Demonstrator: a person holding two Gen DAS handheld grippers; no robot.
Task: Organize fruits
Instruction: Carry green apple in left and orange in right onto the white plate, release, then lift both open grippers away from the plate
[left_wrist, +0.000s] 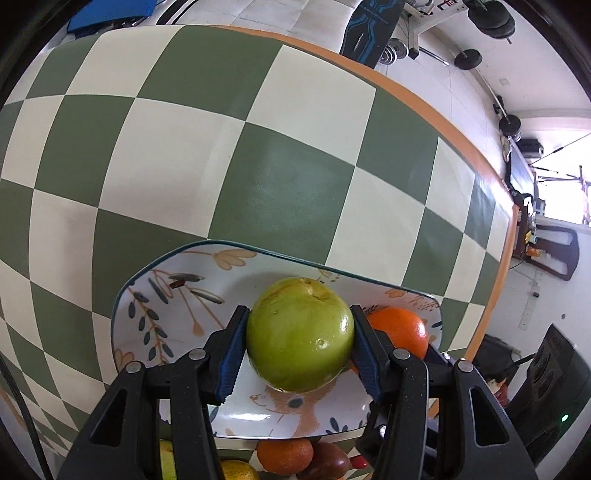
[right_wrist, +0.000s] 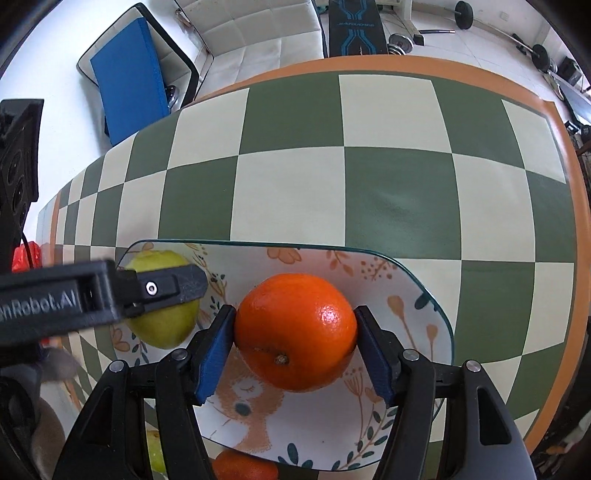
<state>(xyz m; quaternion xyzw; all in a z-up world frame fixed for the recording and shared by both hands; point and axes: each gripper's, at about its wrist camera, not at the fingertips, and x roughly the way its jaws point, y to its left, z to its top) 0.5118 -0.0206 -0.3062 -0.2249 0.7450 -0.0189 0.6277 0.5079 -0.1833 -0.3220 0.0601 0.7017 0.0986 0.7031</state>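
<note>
My left gripper (left_wrist: 300, 338) is shut on a green apple (left_wrist: 299, 334), held just over a white floral plate (left_wrist: 177, 291). An orange (left_wrist: 400, 328) shows to the apple's right, partly behind my right finger. In the right wrist view my right gripper (right_wrist: 295, 334) is shut on that orange (right_wrist: 295, 332) above the same plate (right_wrist: 413, 295). The left gripper's black finger (right_wrist: 162, 288) crosses the green apple (right_wrist: 162, 326) at the plate's left end. Whether either fruit touches the plate I cannot tell.
Below the plate's near edge lie more fruit: an orange (left_wrist: 284, 456), a dark red fruit (left_wrist: 328, 461), a yellow one (left_wrist: 236, 472). The checkered green-and-cream table (right_wrist: 369, 184) with an orange border stretches beyond the plate. A blue-cushioned chair (right_wrist: 129, 77) and gym weights (right_wrist: 400, 42) stand past it.
</note>
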